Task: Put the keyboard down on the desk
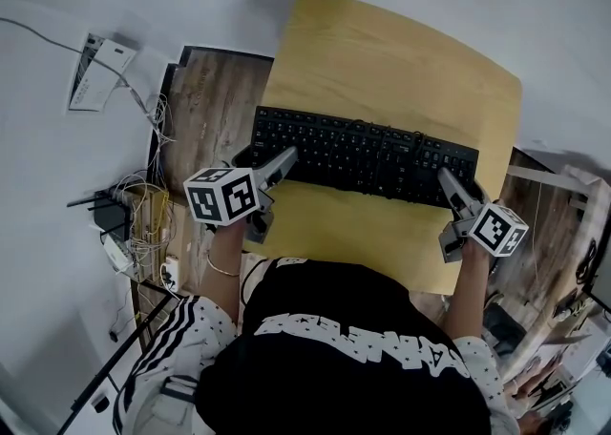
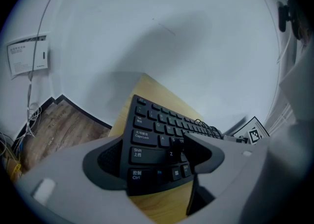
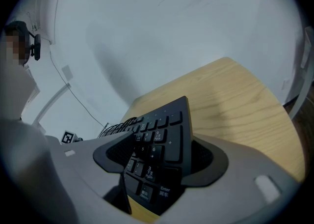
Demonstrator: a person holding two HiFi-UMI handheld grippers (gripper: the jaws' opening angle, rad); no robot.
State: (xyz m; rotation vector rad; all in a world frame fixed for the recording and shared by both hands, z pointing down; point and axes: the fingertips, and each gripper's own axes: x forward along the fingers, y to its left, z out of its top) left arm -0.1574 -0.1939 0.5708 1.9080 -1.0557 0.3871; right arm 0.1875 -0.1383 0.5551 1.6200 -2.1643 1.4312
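Tongs come nearest. The left tongs [image 1: 281, 162] and the right tongs [image 1: 449, 185] both stand with jaws spread wide, one pair at each end of the keyboard [image 1: 365, 151]. Each pair straddles a near corner, one jaw over the keys and the other at the outer edge. Neither seems to pinch (the gap looks far wider than the board is thick), so I read both as released.

The keyboard lies lengthwise across the worktop [image 1: 382, 56], toward its near edge. Its left end sits at or just past the worktop's left side, and I cannot tell whether it rests fully flat. The setting-down looks all but done. To finish well, both tongs should draw straight back along their own line, together and low. That way no jaw catches a key or drags the board toward the left edge.

The keyboard is matt black plastic, long and flat. It has low keycaps with white legends and a thin dark cable [image 1: 387, 130] bunched along its far side. It is probably light and stiff, so it should slide readily on the smooth, pale wood-grain worktop with rounded corners. Beyond are a darker plank floor [image 1: 205, 99] and a plain white wall [image 2: 162, 31].
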